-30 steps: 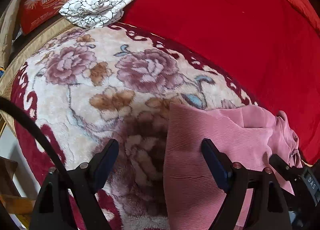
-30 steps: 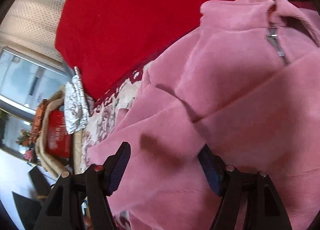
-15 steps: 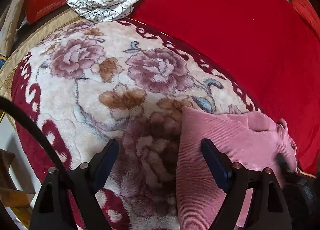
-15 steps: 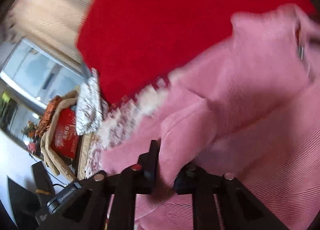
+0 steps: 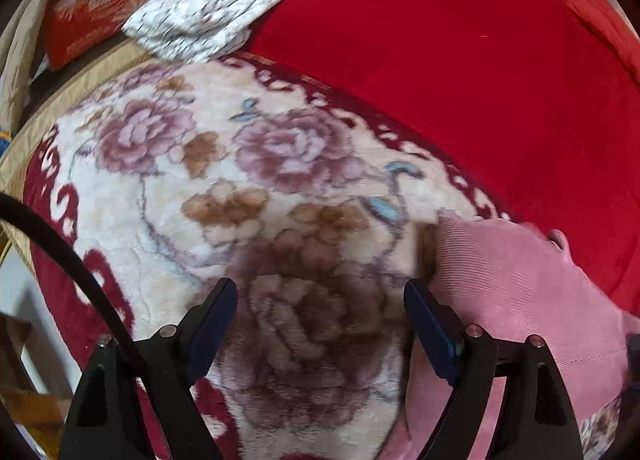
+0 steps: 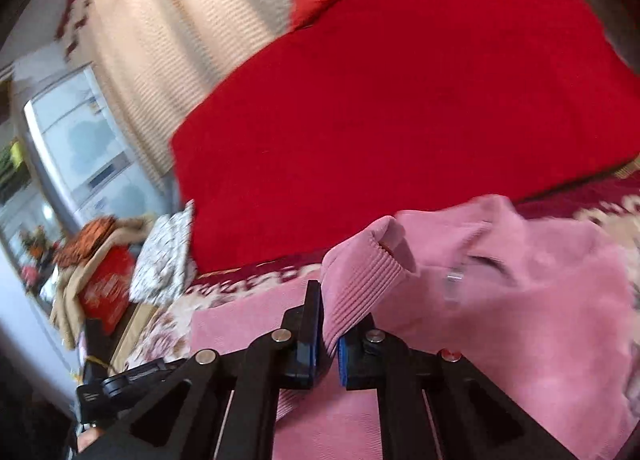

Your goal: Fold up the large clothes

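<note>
Left wrist view. Your left gripper (image 5: 320, 320): jaws wide apart, nothing between them, poised over the floral blanket (image 5: 224, 195), likely kept free for the next fold. Pink garment (image 5: 516, 284): near right, its corner lying just beside the right-hand finger, resting on the blanket by the red bedspread (image 5: 460, 71). Patterned white cloth (image 5: 208, 15): far left, already folded and set aside, well apart from the work. Red box (image 5: 100, 15): far left, beyond the bed's edge.

Right wrist view. Your right gripper (image 6: 328, 336): jaws have just been closing and now clamp the ribbed cuff (image 6: 360, 280) of the garment, sleeve raised off the body below, presumably to carry it across for a fold. Zip pull (image 6: 454, 280): blurred, on the garment's front, right of the cuff.
</note>
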A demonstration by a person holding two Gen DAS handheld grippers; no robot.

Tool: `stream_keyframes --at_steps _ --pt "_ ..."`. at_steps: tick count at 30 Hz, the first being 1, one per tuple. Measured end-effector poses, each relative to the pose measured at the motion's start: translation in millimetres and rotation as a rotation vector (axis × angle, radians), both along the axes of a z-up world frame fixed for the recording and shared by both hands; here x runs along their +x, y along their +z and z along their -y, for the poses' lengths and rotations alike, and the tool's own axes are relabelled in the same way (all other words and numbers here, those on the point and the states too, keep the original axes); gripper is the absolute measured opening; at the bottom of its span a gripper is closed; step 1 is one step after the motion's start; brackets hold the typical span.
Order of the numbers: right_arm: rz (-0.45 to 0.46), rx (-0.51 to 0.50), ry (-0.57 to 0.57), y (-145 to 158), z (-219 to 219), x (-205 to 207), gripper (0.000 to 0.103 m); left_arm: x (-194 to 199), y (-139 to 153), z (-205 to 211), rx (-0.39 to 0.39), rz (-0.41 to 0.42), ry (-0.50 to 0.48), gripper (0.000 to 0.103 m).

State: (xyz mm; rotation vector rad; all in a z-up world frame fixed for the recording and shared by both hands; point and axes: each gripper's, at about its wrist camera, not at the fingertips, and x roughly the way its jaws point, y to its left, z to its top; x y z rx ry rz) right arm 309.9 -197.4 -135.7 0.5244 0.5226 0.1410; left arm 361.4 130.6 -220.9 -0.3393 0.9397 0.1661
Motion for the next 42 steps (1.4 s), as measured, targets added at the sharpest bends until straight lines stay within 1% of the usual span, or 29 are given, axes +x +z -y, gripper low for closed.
stream_keyframes --at_steps 3,5,7,9,12,13,14,15,16,17,19,20,21,23,25,27,28,29,30,31,33,34,35,36,37,38,40,42 --pt "-0.002 0.009 -0.077 -5 33 -18 0.008 -4 9 19 0.045 0.049 -0.05 0.085" --pt "-0.027 0.006 -0.123 -13 52 -24 0.008 -5 12 35 0.058 0.074 -0.104 0.085" --pt "-0.079 0.015 -0.157 -26 74 -29 0.008 -6 13 51 0.071 0.09 -0.161 0.086" --pt "-0.139 0.036 -0.177 -45 90 -34 0.008 -8 12 76 0.105 0.101 -0.235 0.086" --pt "-0.187 0.083 -0.186 -65 113 -46 0.01 -10 10 106 0.156 0.111 -0.325 0.086" --pt "-0.205 0.123 -0.178 -71 120 -49 0.019 -10 9 113 0.17 0.11 -0.339 0.086" --pt "-0.23 0.168 -0.18 -77 129 -52 0.035 -9 7 122 0.195 0.106 -0.354 0.086" --pt "-0.252 0.193 -0.21 -80 133 -55 0.046 -9 5 126 0.211 0.102 -0.359 0.086" --pt "-0.256 0.222 -0.259 -80 145 -62 0.071 -8 2 133 0.24 0.091 -0.368 0.086" --pt "-0.23 0.245 -0.288 -78 153 -67 0.08 -5 -2 137 0.269 0.072 -0.375 0.086" --pt "-0.167 0.257 -0.369 -68 168 -80 0.081 -1 -11 141 0.308 0.026 -0.375 0.086" --pt "-0.126 0.25 -0.376 -60 173 -84 0.081 0 -13 141 0.314 0.014 -0.374 0.086" --pt "-0.099 0.244 -0.354 -55 175 -84 0.081 2 -14 141 0.32 0.004 -0.373 0.086" --pt "-0.078 0.227 -0.285 -45 172 -78 0.079 2 -13 139 0.337 0.006 -0.366 0.087" --pt "-0.065 0.212 -0.208 -39 164 -69 0.078 2 -7 138 0.367 0.036 -0.341 0.087" --pt "-0.074 0.18 -0.116 -37 149 -58 0.073 -3 4 139 0.379 0.101 -0.319 0.087" --pt "-0.093 0.156 -0.071 -39 140 -50 0.067 -6 9 141 0.371 0.132 -0.32 0.087" --pt "-0.106 0.145 -0.044 -44 135 -45 0.064 -9 15 143 0.352 0.168 -0.33 0.087" --pt "-0.129 0.135 -0.012 -51 128 -39 0.063 -9 18 146 0.336 0.187 -0.339 0.087" --pt "-0.176 0.115 0.021 -61 120 -31 0.06 -11 20 150 0.316 0.203 -0.358 0.087" --pt "-0.283 0.08 0.052 -83 109 -24 0.059 -9 14 161 0.306 0.18 -0.4 0.087" --pt "-0.309 0.065 0.054 -90 105 -22 0.059 -5 5 169 0.325 0.136 -0.423 0.087" --pt "-0.289 0.046 0.05 -88 104 -23 0.058 0 -7 176 0.36 0.075 -0.437 0.087" --pt "-0.294 0.029 0.053 -83 102 -24 0.058 4 -20 182 0.394 0.011 -0.445 0.087" --pt "-0.288 0.022 0.054 -79 102 -25 0.058 8 -31 185 0.406 -0.035 -0.455 0.087" --pt "-0.263 0.028 0.048 -76 104 -29 0.059 11 -38 186 0.401 -0.061 -0.459 0.087" --pt "-0.233 0.039 0.033 -70 107 -32 0.059 10 -35 184 0.382 -0.047 -0.442 0.087" --pt "-0.185 0.043 0.017 -63 110 -32 0.059 7 -22 180 0.356 0.007 -0.429 0.087"
